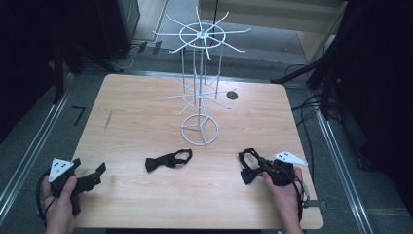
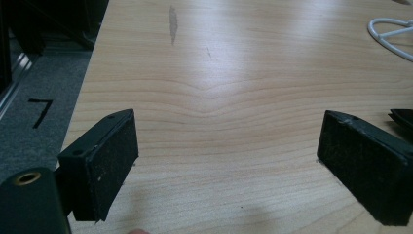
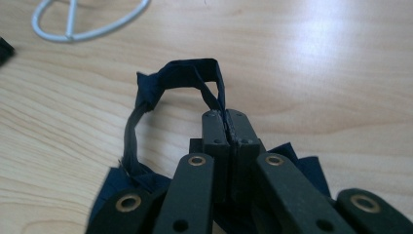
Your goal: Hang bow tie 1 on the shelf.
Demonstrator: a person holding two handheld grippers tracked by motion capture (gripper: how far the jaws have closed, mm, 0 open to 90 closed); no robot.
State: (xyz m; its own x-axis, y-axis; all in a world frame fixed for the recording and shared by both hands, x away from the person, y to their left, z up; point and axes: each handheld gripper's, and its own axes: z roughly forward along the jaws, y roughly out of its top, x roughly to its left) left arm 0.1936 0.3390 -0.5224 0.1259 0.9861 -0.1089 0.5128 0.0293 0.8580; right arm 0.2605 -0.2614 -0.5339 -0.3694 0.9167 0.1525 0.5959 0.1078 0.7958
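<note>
Right gripper [image 3: 228, 122] jaws sit over the bow tie [image 3: 146, 112], so most of the bow part is covered in the right gripper view; only dark corners poke out either side of the linkage, & bottom edge cuts the rest. Wire rack [image 3: 73, 22] base ring is cropped at top there. In left gripper view the right-hand pad [image 2: 365, 170] runs off the frame, and a black bit [image 2: 403, 117] at the far right edge is too cropped to tell what it is. High view: both forearms cut at bottom edge; surroundings past the table [image 1: 146, 112] too dark to make out
</note>
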